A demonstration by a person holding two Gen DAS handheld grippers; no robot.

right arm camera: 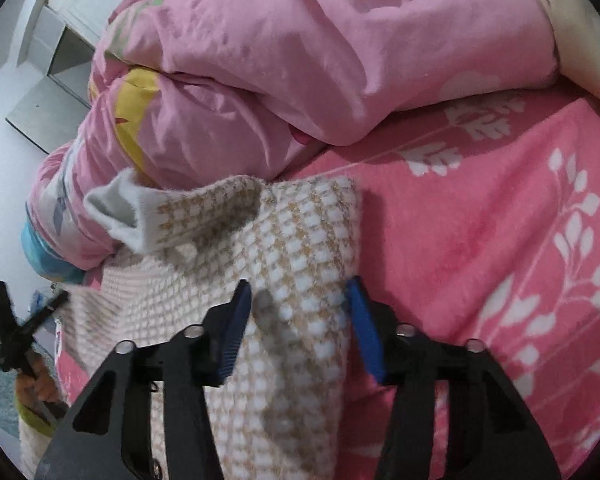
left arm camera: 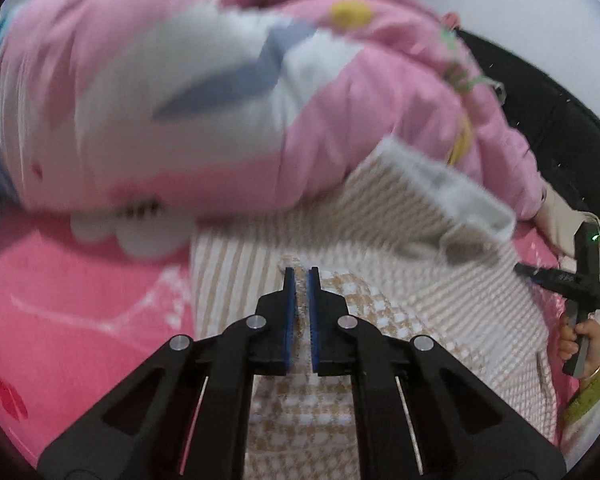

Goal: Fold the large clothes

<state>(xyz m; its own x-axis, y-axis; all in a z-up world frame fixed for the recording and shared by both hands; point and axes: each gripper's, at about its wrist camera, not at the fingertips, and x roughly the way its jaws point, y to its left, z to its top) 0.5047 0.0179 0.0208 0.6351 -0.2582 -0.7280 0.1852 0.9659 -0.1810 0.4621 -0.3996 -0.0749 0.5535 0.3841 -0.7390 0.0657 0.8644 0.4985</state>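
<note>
A beige-and-white knitted sweater (left arm camera: 380,248) lies on a pink bed sheet (left arm camera: 68,300). My left gripper (left arm camera: 301,276) is shut on a fold of the sweater, with fabric pinched between the blue pads (left arm camera: 289,312). In the right wrist view the sweater (right arm camera: 292,264) runs between my right gripper's fingers (right arm camera: 236,320). My right gripper (right arm camera: 298,294) is open, its jaws on either side of the sweater's edge. The sweater's white cuff (right arm camera: 116,208) points toward the quilt. The right gripper also shows in the left wrist view (left arm camera: 580,280), held in a hand.
A bunched pink quilt (left arm camera: 180,100) with white, blue and yellow patches lies just behind the sweater, also in the right wrist view (right arm camera: 300,60). The floral pink sheet (right arm camera: 520,240) stretches to the right. A dark bed edge (left arm camera: 540,100) and pale floor (right arm camera: 4,160) lie beyond.
</note>
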